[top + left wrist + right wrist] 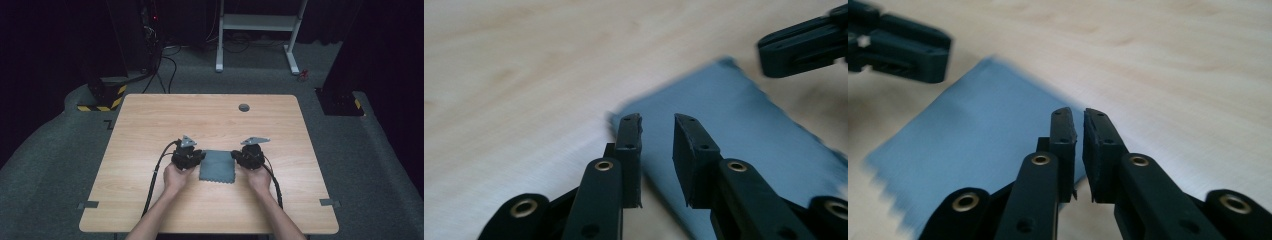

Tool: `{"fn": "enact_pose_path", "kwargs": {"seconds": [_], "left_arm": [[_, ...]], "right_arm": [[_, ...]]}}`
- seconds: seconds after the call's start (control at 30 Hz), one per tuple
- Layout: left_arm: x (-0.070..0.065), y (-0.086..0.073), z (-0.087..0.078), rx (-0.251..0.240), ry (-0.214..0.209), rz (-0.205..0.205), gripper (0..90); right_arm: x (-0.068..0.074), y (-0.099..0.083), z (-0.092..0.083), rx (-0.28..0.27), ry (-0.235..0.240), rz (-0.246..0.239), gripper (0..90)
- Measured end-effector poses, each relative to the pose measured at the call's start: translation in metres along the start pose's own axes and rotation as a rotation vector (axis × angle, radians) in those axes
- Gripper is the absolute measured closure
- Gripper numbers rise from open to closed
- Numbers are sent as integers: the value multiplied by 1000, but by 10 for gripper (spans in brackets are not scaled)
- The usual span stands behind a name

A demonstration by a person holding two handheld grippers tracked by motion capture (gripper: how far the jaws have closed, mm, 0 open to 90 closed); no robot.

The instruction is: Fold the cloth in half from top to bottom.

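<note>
A grey-blue cloth (217, 166) with a zigzag-cut edge lies flat on the wooden counter (150, 125). The left tongs (657, 125) stand slightly spread over its left edge, and the right tongs (1080, 119) are parted by a narrow gap over its right edge, pinching nothing.

Right gripper (1079, 116) at six o'clock, jaws parted by a narrow gap with nothing pinched, tips over the right edge of a flat blue-grey cloth (978, 140) (near edge zigzag-cut). Left gripper (898, 45) at ten o'clock, blurred. Pale wood table (1158, 55) beneath.
</note>
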State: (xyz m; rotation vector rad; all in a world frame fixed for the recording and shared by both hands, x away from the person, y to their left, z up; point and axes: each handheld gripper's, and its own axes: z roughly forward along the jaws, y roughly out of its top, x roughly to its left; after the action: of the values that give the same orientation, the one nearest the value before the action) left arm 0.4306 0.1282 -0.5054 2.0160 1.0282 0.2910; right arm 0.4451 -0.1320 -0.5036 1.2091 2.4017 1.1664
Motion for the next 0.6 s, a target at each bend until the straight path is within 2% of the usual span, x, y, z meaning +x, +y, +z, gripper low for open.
{"fn": "enact_pose_path", "kwargs": {"seconds": [0.07, 0.13, 0.23, 0.27, 0.33, 0.43, 0.53, 0.6], "left_arm": [[-4, -7, 1, 16, -2, 24, 734], [-2, -16, 5, 47, 11, 32, 734], [-1, -23, 0, 27, 21, 24, 729], [-3, -25, -2, 28, 37, 47, 723], [-5, -28, -5, 25, 48, 57, 696], [-6, -34, -8, -2, 42, 39, 678], [-8, -35, -9, 6, 40, 39, 627], [-11, -35, -11, 24, 60, 70, 579]], "right_arm": [[8, -8, 0, 14, 21, -25, 844], [13, -18, 5, 47, 9, -58, 845], [10, -23, 3, 18, 10, -39, 845], [9, -25, 2, 9, 9, -37, 841], [9, -26, 1, 5, 6, -28, 824], [12, -27, 0, 4, 3, -27, 766], [12, -30, -2, -15, 28, -1, 682], [9, -32, -5, -24, 29, 8, 657]]}}
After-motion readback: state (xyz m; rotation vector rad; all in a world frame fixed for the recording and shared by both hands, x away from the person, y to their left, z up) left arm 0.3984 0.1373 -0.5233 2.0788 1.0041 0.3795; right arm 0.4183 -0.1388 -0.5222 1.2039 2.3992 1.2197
